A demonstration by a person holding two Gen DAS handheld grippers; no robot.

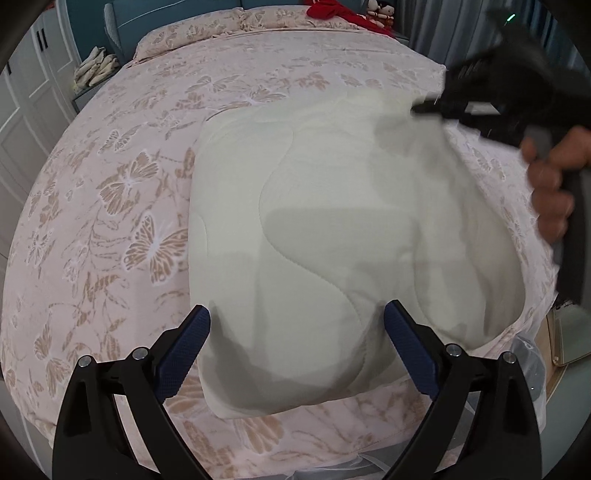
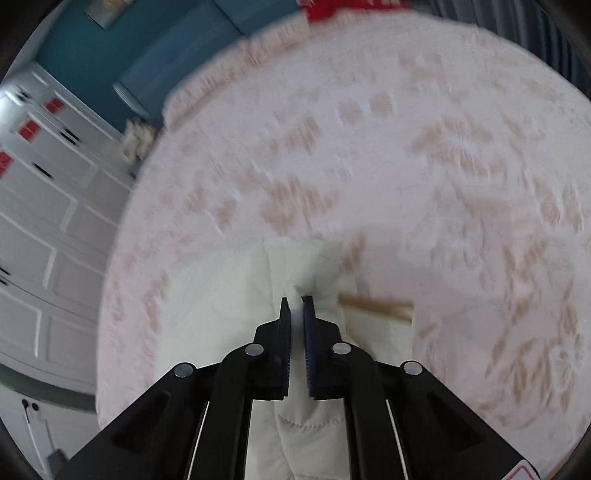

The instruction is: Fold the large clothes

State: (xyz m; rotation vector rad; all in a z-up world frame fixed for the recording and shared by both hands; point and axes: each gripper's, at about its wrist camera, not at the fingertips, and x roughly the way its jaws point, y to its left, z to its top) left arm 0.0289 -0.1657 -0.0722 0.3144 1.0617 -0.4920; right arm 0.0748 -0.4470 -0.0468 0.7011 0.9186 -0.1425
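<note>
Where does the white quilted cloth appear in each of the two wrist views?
Left wrist view: white quilted cloth fills the centre to the right, on the butterfly bedspread, its far corner held by the right claw.
Right wrist view: it lies at bottom centre, pinched in the right claw.
Shared landmark: red fabric, top edge.

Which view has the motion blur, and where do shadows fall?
Right wrist view: bedspread and wardrobe smeared, while the right tool and the white quilt pinched in it stay fairly sharp. Left wrist view: mostly sharp, only the right tool blurred; soft grey shadows lie across the quilt beyond the open left tool. Both have fisheye bending.
</note>
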